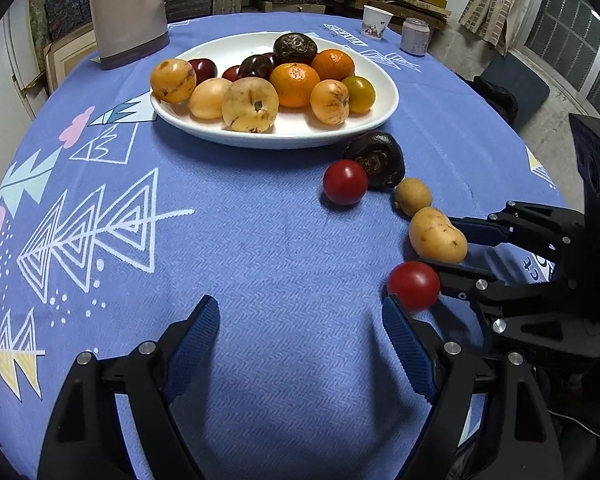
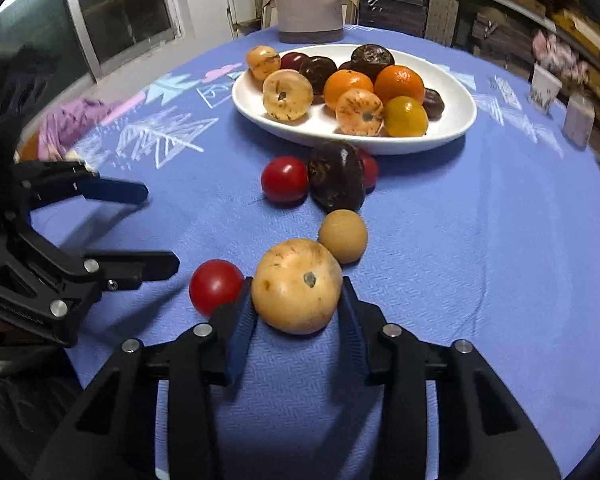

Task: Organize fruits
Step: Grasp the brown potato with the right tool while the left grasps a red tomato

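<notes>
My right gripper is shut on a large tan fruit that rests on the blue tablecloth; both blue pads press its sides. In the left wrist view the right gripper reaches in from the right around the same tan fruit. A red tomato lies just left of it. Farther on lie a small tan fruit, a dark wrinkled fruit and another tomato. Behind them, a white plate holds several fruits. My left gripper stands open over bare cloth.
A pinkish jug stands behind the plate. A paper cup and a can sit at the table's far right. Purple fabric lies at the left edge. Bare blue cloth spreads left of the loose fruits.
</notes>
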